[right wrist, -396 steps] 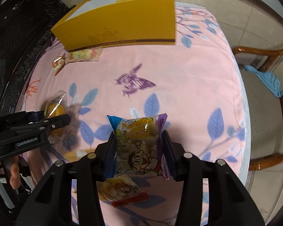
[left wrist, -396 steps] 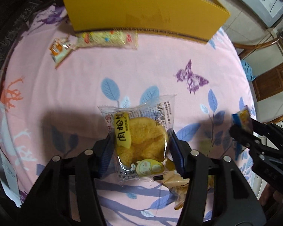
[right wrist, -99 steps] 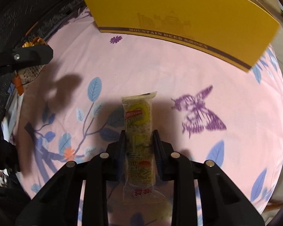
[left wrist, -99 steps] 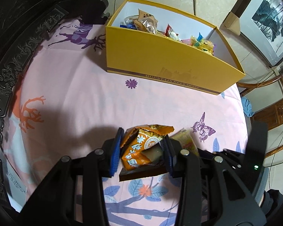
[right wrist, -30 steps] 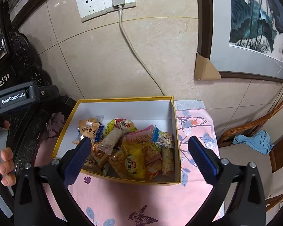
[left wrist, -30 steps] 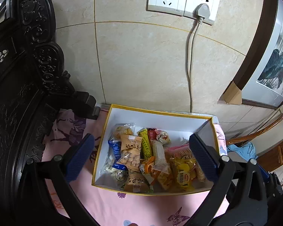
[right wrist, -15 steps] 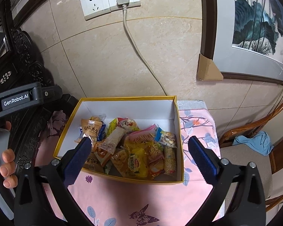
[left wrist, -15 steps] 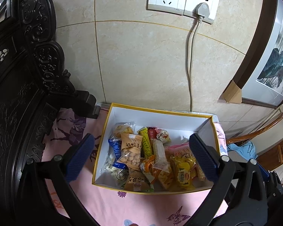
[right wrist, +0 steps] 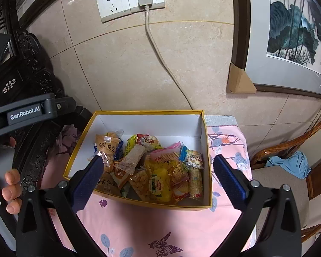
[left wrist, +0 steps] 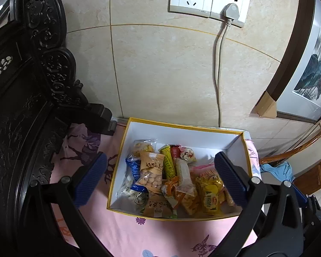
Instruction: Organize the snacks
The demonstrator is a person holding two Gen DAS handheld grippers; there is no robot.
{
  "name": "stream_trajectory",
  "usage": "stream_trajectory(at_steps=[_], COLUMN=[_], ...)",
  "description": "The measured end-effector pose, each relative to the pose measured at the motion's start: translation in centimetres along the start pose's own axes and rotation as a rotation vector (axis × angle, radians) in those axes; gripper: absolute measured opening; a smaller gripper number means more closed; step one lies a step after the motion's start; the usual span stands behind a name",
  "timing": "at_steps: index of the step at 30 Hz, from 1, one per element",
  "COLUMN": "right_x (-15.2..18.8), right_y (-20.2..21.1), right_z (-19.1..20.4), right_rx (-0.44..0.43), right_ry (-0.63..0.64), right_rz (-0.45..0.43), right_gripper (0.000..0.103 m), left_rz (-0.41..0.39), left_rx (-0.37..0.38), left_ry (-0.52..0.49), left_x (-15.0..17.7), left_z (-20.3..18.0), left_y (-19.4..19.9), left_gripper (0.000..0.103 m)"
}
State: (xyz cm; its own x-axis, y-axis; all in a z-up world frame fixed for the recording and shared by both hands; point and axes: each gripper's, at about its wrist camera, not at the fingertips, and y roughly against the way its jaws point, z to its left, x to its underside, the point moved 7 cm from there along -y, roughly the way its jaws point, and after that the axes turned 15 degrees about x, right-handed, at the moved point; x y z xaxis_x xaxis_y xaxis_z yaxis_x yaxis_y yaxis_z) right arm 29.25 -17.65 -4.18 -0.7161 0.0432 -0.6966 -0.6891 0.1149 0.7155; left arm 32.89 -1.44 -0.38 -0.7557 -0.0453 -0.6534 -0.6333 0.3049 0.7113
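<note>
My left claw (left wrist: 158,178) and right claw (right wrist: 158,174) both hang released and empty above the yellow cardboard box with white inside (right wrist: 152,124). The crinkly snack packets (right wrist: 158,167) lie heaped in it, on the pink printed table (right wrist: 152,229). I see none loose on the cloth (so sorting looks about done). The box's long axis runs along the wall; its packets point every way.

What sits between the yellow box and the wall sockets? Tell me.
Only bare tiled wall, crossed by a grey power cord running from the plug down behind the yellow box. The right wrist view shows it best.
</note>
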Motion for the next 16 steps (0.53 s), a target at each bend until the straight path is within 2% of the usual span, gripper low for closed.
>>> stream_trajectory(at_steps=[16], right_x=[0.0], right_y=[0.15], right_z=[0.39], right_rx=[-0.006], right_ry=[0.008], right_rz=[0.001], right_gripper=[0.102], left_rz=[0.015], left_rx=[0.008], left_ry=[0.013], left_x=[0.29], left_z=[0.23], left_y=[-0.15], left_gripper=[0.101])
